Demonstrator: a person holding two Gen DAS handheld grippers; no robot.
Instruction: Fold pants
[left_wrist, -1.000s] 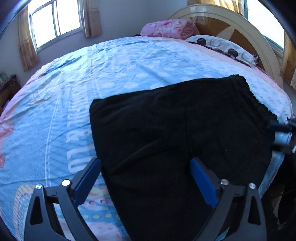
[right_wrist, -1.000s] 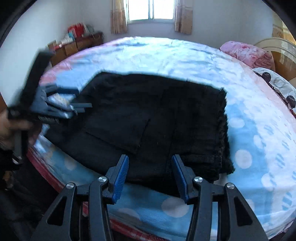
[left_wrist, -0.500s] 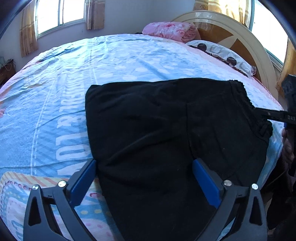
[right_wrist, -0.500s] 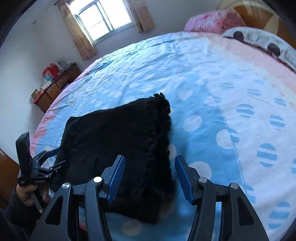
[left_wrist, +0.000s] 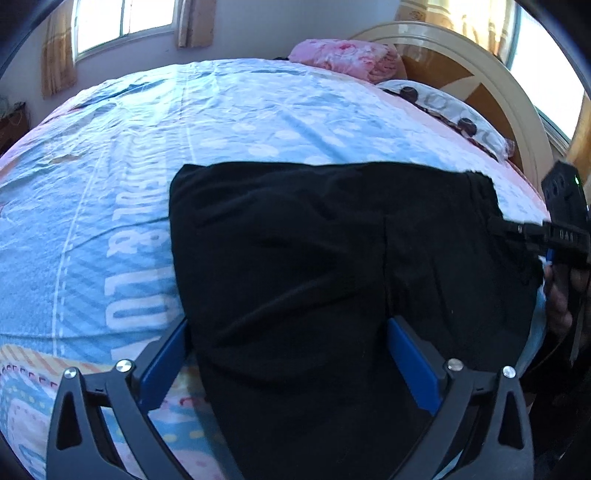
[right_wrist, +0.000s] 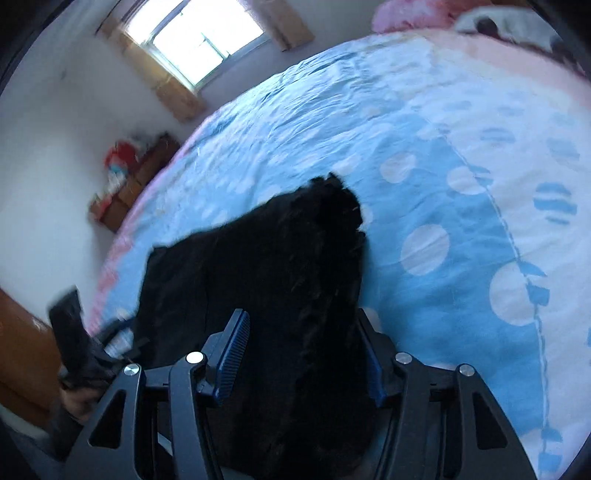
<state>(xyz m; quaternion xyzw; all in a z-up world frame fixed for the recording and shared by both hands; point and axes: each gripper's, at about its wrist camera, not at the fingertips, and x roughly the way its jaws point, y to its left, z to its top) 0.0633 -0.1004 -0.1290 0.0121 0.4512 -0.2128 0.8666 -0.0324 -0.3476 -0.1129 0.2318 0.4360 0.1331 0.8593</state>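
The black pants (left_wrist: 332, 266) lie folded flat on the bed (left_wrist: 110, 177), over its blue patterned sheet, near the bed's edge. The left tool (left_wrist: 286, 354) has its blue-padded fingers (left_wrist: 162, 362) spread wide apart, with the pants' near edge lying between and ahead of them; whether the pads touch the cloth cannot be told. The right tool (right_wrist: 303, 354) is also spread, its fingers (right_wrist: 232, 354) straddling the ruffled waistband end of the pants (right_wrist: 280, 280), cloth filling the gap but not pinched. A pink blanket (left_wrist: 347, 59) and a pillow (left_wrist: 443, 110) rest far ahead of the left tool by the headboard (left_wrist: 487, 92).
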